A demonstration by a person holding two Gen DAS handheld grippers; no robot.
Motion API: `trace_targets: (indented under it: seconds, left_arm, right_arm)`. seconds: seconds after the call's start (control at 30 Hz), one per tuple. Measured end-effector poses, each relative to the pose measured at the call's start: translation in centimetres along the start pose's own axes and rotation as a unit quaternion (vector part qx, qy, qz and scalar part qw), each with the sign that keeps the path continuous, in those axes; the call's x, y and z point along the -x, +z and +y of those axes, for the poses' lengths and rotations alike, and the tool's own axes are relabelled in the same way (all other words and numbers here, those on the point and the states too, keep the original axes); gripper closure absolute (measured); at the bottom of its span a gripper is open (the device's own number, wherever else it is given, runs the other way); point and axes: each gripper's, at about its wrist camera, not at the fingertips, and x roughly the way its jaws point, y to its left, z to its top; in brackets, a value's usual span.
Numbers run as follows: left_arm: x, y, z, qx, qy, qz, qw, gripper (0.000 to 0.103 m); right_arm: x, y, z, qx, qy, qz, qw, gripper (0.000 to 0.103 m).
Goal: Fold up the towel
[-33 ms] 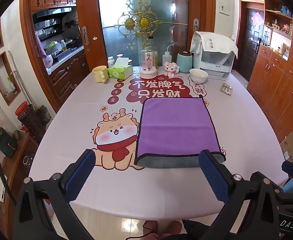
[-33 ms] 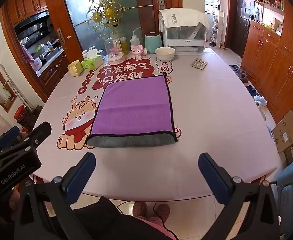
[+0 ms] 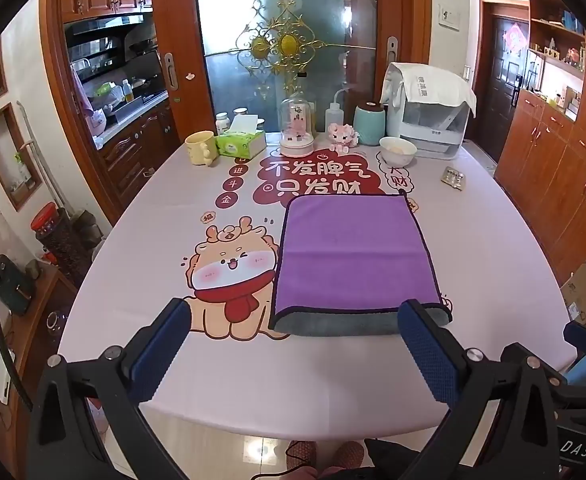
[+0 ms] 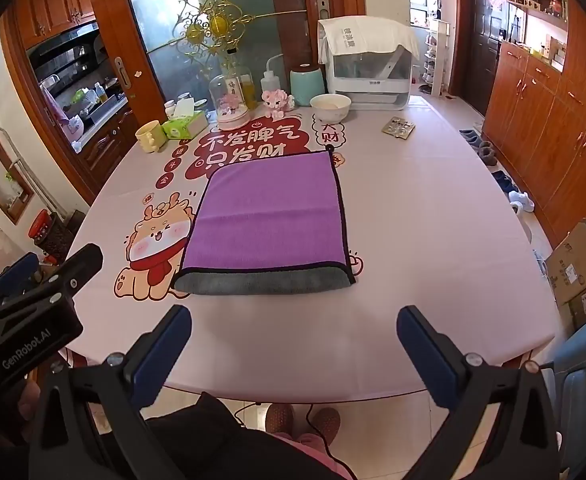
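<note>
- The left tongs [image 3: 293, 344] are seen spread wide, nothing held between the blue pads [image 3: 161, 354], above the near edge of the counter [image 3: 493, 264].
- The right tongs [image 4: 293, 350] are likewise held wide apart and empty, over the near counter edge.
- The towel [image 3: 353, 252] is laid flat on the counter just ahead of both pairs of tongs, purple side up, with a grey strip shown along its near edge; it is touched by neither.
- From the left tongs the towel is seen ahead and slightly right; from the right tongs, ahead and slightly left.
- Part of the left tool's black body is seen at the left edge of the right wrist view.
- Far beyond the towel, a yellow mug [image 3: 201, 148], a green tissue box [image 3: 241, 145] and a white bowl [image 3: 397, 150] are set along the far side.
</note>
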Motion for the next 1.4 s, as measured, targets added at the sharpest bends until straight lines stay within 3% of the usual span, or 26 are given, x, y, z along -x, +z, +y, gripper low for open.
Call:
trace_targets:
  seconds: [1.17,1.4]
  left_arm:
    - [0.1,-0.6,0.7,0.004,0.014,0.0,0.9999,0.0]
    - [-0.3,-1.5,1.7,0.007,0.013,0.015,0.9998,0.0]
  right_arm:
    - [-0.2,0.1,0.2,0.001,-0.001,0.001,1.0,0.0]
    - [-0.2,-0.1,0.2,0.002,0.0,0.001,1.0,0.0]
